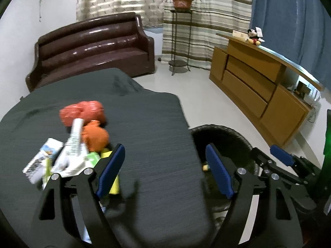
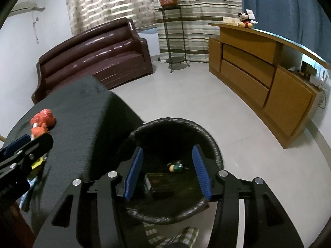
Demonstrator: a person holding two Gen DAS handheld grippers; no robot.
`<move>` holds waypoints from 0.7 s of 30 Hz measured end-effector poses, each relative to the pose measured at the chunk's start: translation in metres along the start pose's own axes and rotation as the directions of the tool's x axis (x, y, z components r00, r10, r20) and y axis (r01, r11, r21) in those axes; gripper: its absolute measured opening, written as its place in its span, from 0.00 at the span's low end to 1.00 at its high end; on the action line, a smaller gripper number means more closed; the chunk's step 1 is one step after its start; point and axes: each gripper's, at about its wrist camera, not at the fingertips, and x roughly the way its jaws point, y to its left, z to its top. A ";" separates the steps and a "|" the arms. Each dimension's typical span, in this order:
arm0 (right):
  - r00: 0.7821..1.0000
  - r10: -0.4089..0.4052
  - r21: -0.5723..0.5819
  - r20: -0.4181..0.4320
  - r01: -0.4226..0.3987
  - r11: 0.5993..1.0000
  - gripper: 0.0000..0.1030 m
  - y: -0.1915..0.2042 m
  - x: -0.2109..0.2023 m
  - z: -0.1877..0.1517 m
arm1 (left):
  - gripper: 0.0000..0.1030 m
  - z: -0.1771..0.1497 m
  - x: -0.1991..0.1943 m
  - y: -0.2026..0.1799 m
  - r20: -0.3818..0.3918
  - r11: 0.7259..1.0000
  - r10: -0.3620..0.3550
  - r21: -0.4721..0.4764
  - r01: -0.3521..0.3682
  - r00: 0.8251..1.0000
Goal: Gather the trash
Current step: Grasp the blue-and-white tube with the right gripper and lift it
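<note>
Sofa (image 1: 93,47), cabinet (image 1: 258,86) behind bin (image 2: 175,165).

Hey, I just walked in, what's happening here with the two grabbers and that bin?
A person is clearing trash off a dark-covered table with two handheld grippers. The right gripper hangs open over the black bin, empty, with a few pieces already lying inside. The left gripper is open and empty over the table's near edge. A pile of wrappers and orange bags still sits on the table.

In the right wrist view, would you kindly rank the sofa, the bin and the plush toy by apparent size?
1. Sofa and bin: similar; the bin's nearness makes ranking unsure.
2. Plush toy: smallest, though far away.
</note>
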 end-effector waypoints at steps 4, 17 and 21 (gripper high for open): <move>1.000 0.027 -0.029 0.006 -0.026 0.999 0.48 0.020 -0.008 -0.001 | 0.76 -0.006 -0.012 0.022 0.010 0.999 0.041 -0.012 -0.041 0.999; 0.991 0.133 -0.147 -0.011 -0.133 0.980 0.48 0.100 -0.025 -0.012 | 0.76 -0.036 -0.048 0.117 -0.008 0.976 0.186 -0.115 -0.185 0.983; 0.986 0.162 -0.179 -0.026 -0.164 0.970 0.48 0.126 -0.030 -0.020 | 0.76 -0.044 -0.059 0.142 -0.007 0.966 0.216 -0.147 -0.215 0.976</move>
